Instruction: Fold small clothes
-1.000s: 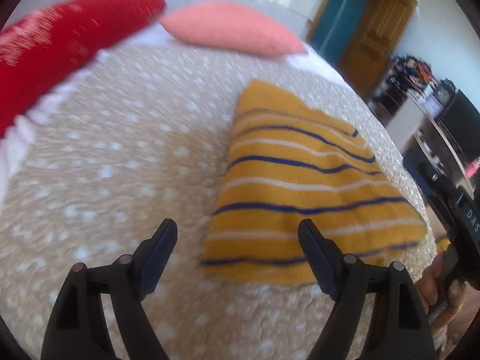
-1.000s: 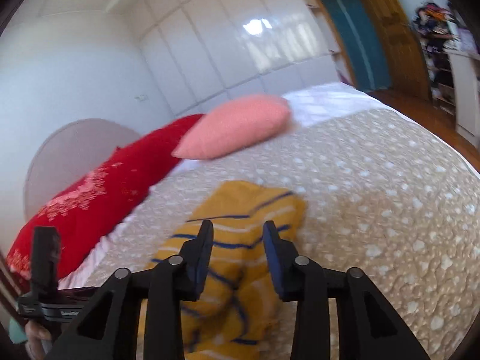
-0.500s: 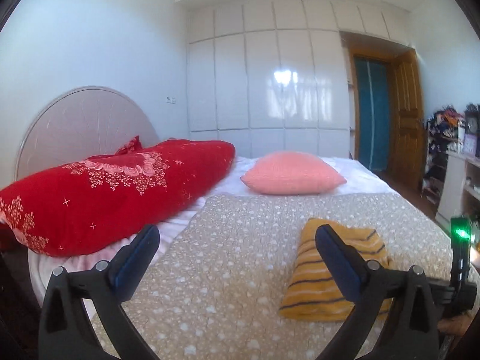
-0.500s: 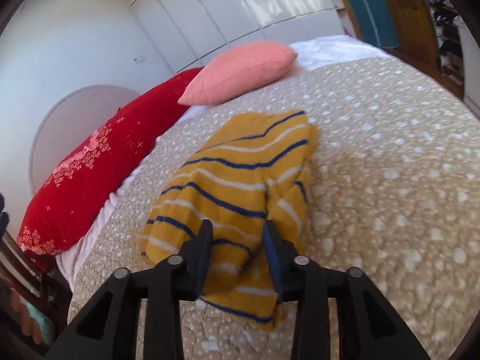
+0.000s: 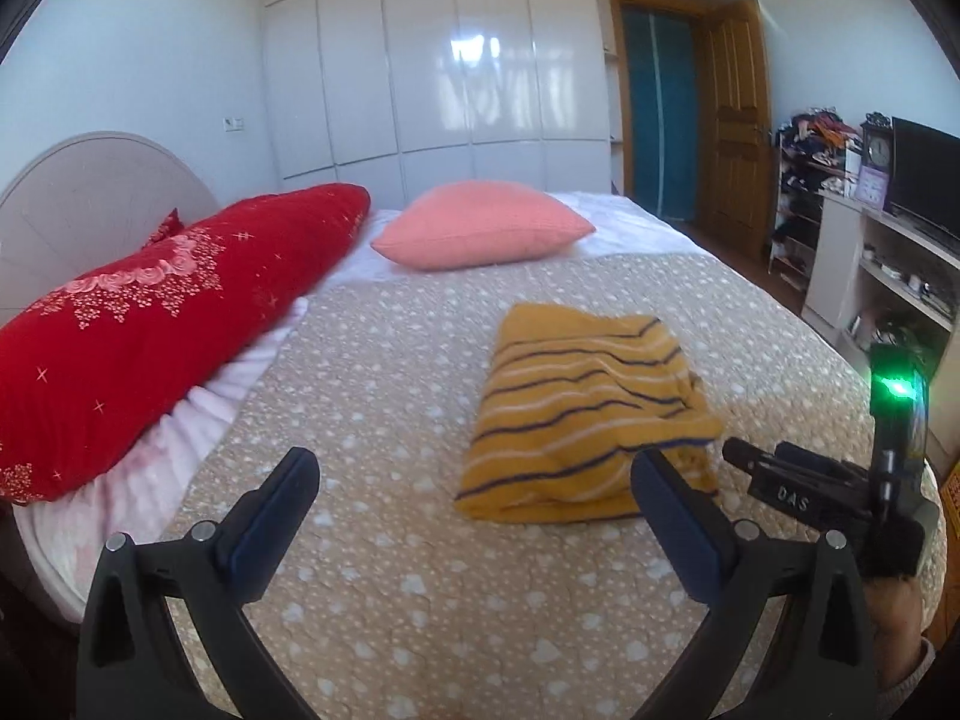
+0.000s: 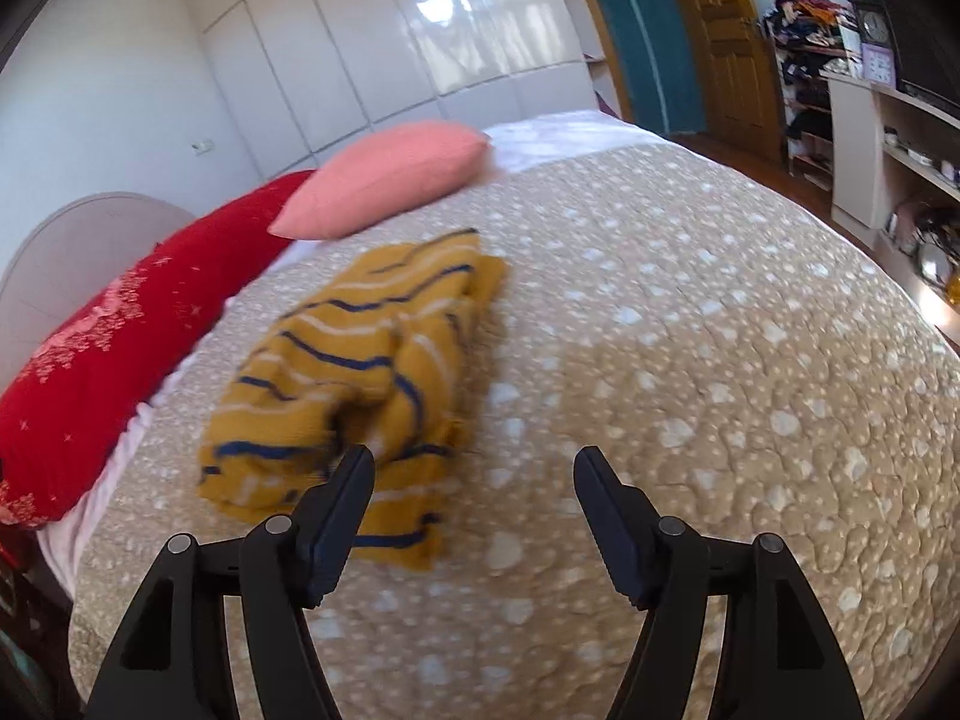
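A mustard-yellow knitted garment (image 5: 576, 414) with navy and white stripes lies folded on the beige spotted bedspread (image 5: 390, 396). My left gripper (image 5: 474, 480) is wide open above the bedspread, nearer than the garment and to its left, holding nothing. In the right wrist view the same garment (image 6: 354, 372) lies rumpled ahead of the left finger. My right gripper (image 6: 474, 468) has its jaws opening, with only bedspread (image 6: 690, 360) between them. The right gripper's body (image 5: 840, 486) shows at the left wrist view's right edge, just right of the garment.
A red embroidered pillow (image 5: 150, 312) and a pink cushion (image 5: 480, 222) lie at the head of the bed. White wardrobe doors (image 5: 450, 60) stand behind. A wooden door (image 5: 738, 120), shelves and a dark screen (image 5: 924, 174) line the right wall.
My left gripper opened wider, rose and drew back from the garment. My right gripper, nearly shut at the garment's near edge, spread its jaws, and that edge now lies free on the bed.
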### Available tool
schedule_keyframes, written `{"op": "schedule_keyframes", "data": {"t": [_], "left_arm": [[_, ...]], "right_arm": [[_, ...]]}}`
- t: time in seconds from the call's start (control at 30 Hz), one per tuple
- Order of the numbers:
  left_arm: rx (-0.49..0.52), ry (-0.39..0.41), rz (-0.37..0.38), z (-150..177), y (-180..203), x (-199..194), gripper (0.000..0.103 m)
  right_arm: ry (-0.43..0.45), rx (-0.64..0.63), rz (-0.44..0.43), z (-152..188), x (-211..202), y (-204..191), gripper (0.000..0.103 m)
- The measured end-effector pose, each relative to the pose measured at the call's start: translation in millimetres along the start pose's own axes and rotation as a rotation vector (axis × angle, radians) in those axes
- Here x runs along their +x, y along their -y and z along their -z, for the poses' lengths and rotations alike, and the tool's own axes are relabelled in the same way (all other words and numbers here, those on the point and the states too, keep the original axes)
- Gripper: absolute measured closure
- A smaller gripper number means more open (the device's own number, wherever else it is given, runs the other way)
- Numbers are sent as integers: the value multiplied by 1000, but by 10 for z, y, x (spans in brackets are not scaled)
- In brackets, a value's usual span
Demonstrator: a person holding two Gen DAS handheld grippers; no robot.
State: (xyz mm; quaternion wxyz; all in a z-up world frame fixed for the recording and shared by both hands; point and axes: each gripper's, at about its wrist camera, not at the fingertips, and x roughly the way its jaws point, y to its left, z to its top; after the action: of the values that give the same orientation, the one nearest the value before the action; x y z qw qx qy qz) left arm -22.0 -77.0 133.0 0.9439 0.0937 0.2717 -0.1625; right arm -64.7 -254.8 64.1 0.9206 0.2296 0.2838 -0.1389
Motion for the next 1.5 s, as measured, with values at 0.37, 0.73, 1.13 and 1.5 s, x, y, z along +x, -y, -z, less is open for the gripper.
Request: {"op": "schedule_keyframes", "data": {"t": [0.37,0.73,1.13,1.5], "left_arm": [[-10,-155,75,199,9,204,0],[6,-176,19,259,-26,231,0],[32,-247,41,395,57,357,0],[8,-268,52,455,22,402,0]], "right_arm": [[26,-91,56,59,46,-110,29],[7,-146,80,132,151,-188,29],[-17,-129,84,143,254,-119,26],[-24,-133,86,162,283,-106,24]]}}
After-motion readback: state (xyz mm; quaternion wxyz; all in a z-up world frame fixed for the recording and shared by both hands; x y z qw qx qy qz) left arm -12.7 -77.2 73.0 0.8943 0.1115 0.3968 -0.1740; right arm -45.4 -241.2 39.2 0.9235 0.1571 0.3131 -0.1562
